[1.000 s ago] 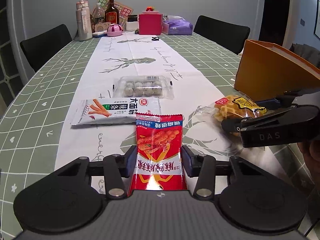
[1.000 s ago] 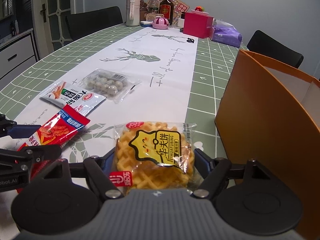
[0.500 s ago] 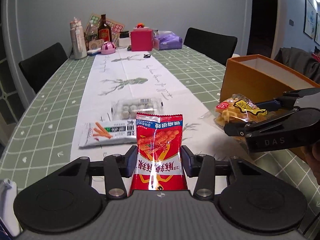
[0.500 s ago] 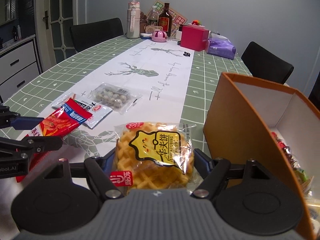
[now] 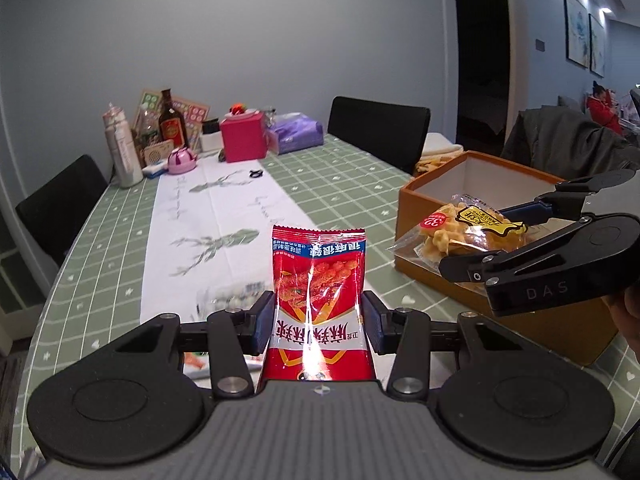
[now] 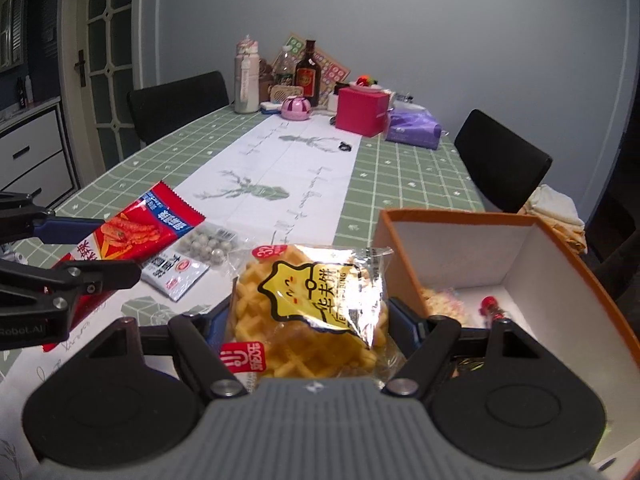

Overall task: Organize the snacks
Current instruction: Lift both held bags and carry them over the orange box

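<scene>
Left wrist view: the left gripper (image 5: 318, 322) squeezes a shiny red snack bag with orange sticks printed on it (image 5: 319, 300). The bag stands up straight between the two black fingers, lifted off the long table with a green checked cloth (image 5: 348, 184). A white paper runner with deer drawings (image 5: 216, 220) goes down the middle of the table. To the right, the right gripper (image 5: 486, 236) holds a yellow waffle in a clear crinkly wrapper (image 5: 460, 232) over the near edge of an open orange cardboard box with white insides (image 5: 448, 280). Far back stand a pink cube-shaped box (image 5: 243, 139) and a dark brown glass bottle (image 5: 172, 124).

Right wrist view: the waffle (image 6: 310, 308) sits tight between the right gripper's fingers — they are wide apart, but they press on its sides. The orange box (image 6: 560, 252) is just to the right, and small snacks lie on its floor. On the left, the left gripper (image 6: 84, 248) grips the red bag (image 6: 140, 232) in the air. Under it on the runner lie a clear plastic pack of small grey balls (image 6: 208, 246) and a flat white snack packet (image 6: 176, 274) — they are touching.
</scene>
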`<action>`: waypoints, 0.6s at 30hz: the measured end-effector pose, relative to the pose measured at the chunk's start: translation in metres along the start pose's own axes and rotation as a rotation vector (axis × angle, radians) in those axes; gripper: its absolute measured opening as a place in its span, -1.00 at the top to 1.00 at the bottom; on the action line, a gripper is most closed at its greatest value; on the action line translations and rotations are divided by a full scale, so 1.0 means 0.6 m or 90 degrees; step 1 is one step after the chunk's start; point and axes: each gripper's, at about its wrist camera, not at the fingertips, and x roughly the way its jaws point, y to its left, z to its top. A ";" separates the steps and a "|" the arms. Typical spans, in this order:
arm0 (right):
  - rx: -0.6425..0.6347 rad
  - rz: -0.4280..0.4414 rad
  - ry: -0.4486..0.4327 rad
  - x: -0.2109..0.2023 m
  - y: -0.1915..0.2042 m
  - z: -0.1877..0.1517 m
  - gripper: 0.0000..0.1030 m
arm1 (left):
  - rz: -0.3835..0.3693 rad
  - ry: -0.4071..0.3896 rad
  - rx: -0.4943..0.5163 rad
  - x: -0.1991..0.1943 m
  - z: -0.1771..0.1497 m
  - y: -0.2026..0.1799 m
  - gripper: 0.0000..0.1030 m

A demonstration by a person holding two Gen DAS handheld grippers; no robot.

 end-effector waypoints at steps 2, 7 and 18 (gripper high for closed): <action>0.003 -0.007 -0.006 -0.010 -0.011 0.005 -0.46 | -0.007 -0.006 0.007 0.002 0.011 -0.008 -0.01; 0.016 -0.024 -0.022 -0.034 -0.038 0.014 -0.46 | -0.027 -0.019 0.027 0.005 0.034 -0.030 -0.01; 0.062 -0.071 -0.023 -0.070 -0.107 0.010 -0.46 | -0.099 -0.036 0.091 0.031 0.083 -0.101 -0.01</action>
